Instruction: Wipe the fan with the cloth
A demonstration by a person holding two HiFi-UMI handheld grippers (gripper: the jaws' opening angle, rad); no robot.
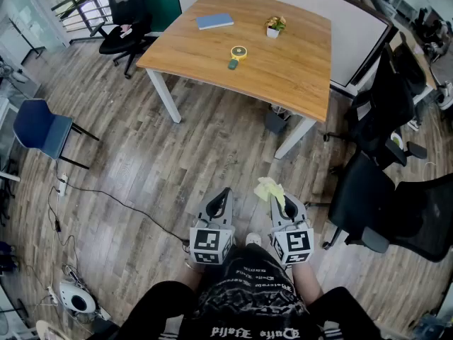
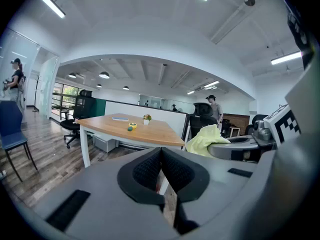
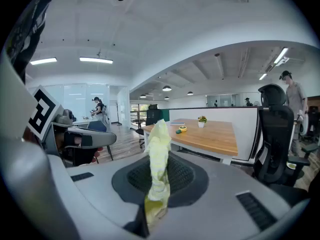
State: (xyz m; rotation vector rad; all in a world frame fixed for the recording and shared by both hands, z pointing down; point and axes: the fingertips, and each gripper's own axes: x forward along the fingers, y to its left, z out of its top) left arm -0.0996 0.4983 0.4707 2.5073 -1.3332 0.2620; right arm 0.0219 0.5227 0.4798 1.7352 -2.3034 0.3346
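Note:
A small yellow fan (image 1: 238, 53) lies on the wooden table (image 1: 297, 69) far ahead, with a little green piece beside it; the fan (image 2: 132, 125) also shows small in the left gripper view and the fan (image 3: 182, 129) in the right gripper view. My right gripper (image 1: 279, 202) is shut on a yellow cloth (image 1: 270, 188), which sticks up between its pads as a crumpled strip (image 3: 158, 169). My left gripper (image 1: 224, 198) is shut with nothing in it, its black pads (image 2: 145, 171) pressed together. Both grippers hang low near my body, well short of the table.
A blue book (image 1: 214, 21) and a small potted plant (image 1: 274, 26) also sit on the table. Black office chairs (image 1: 368, 197) stand to the right, a blue chair (image 1: 42, 129) to the left. Cables (image 1: 78, 190) and a power strip lie on the wood floor at left. People stand in the background.

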